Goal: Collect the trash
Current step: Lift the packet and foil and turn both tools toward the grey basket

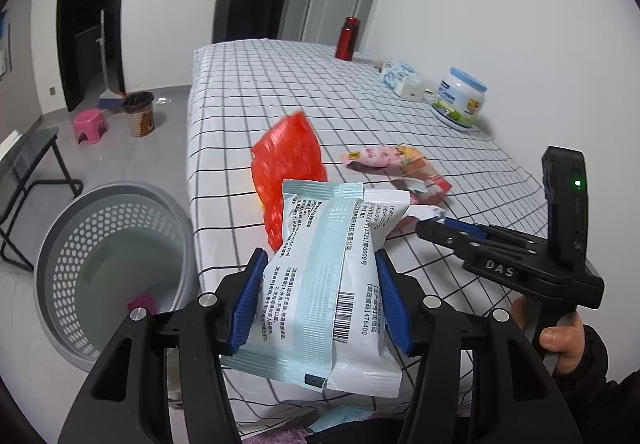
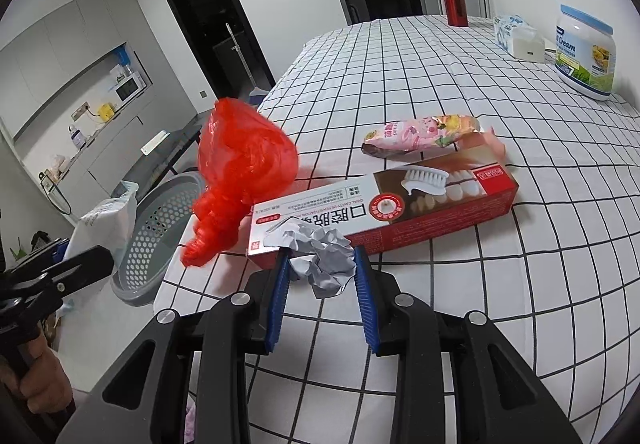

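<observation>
The left gripper (image 1: 320,296) is clamping its blue pads on a pale blue-and-white wrapper (image 1: 326,276), which is standing roughly upright between them, long axis running away from the camera, with Chinese print, a barcode and "476400" readable on it. It's hanging past the table edge, beside the grey perforated basket (image 1: 116,212) on the floor, where something pink is sitting at the bottom; only the left view is showing that. The right gripper (image 2: 320,268) is squeezing a crumpled white paper ball (image 2: 324,256) just above the checked tablecloth (image 2: 440,84), right in front of a red toothpaste box (image 2: 400,212) lying flat with its long axis left to right, "ORAL CAVITY" legible upside down. A red plastic bag (image 2: 244,164) is sitting bunched at the table's edge and a pink snack wrapper (image 2: 420,132) is lying behind the box. The right view is also giving the tub's (image 2: 586,52) label as "Cream"; the left view is catching "DAS" on the other gripper's body. A red bottle (image 2: 454,0) is standing at the far end.
</observation>
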`<state>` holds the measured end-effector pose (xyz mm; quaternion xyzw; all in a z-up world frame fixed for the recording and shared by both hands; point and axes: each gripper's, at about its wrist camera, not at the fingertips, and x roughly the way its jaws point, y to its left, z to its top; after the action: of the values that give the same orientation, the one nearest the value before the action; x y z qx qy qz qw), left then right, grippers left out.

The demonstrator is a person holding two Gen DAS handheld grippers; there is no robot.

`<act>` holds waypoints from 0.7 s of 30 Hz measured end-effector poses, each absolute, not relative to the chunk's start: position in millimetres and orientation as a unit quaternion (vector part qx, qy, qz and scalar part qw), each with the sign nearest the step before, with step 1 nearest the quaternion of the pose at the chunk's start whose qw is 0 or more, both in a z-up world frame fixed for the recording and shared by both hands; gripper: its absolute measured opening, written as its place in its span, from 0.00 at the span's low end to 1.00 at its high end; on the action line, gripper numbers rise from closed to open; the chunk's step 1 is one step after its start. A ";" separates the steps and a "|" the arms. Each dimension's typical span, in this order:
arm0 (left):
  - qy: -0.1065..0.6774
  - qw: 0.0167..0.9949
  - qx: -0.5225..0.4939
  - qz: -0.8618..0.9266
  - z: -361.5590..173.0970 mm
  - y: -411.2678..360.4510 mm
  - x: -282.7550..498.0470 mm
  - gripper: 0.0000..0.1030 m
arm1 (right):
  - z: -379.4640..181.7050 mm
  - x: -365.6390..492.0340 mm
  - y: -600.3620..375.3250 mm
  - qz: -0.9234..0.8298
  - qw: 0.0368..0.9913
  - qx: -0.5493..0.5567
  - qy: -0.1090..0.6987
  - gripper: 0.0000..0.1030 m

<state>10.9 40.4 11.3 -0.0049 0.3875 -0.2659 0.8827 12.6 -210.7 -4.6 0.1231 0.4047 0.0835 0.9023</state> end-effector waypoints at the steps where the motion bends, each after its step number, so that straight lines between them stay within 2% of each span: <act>1: 0.388 0.885 -0.008 -0.259 10.7 44.2 11.8 0.51 | -4.1 13.6 -209.8 0.084 0.902 0.122 0.405 0.30; 21: 0.372 0.923 -0.002 -0.103 -4.8 125.6 37.0 0.51 | 13.5 43.5 -117.7 0.171 0.895 0.071 0.405 0.30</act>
<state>37.0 125.6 -4.8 -0.0021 0.3715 -0.1027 0.9227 43.5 -117.7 13.5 0.0707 0.4050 0.1708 0.8954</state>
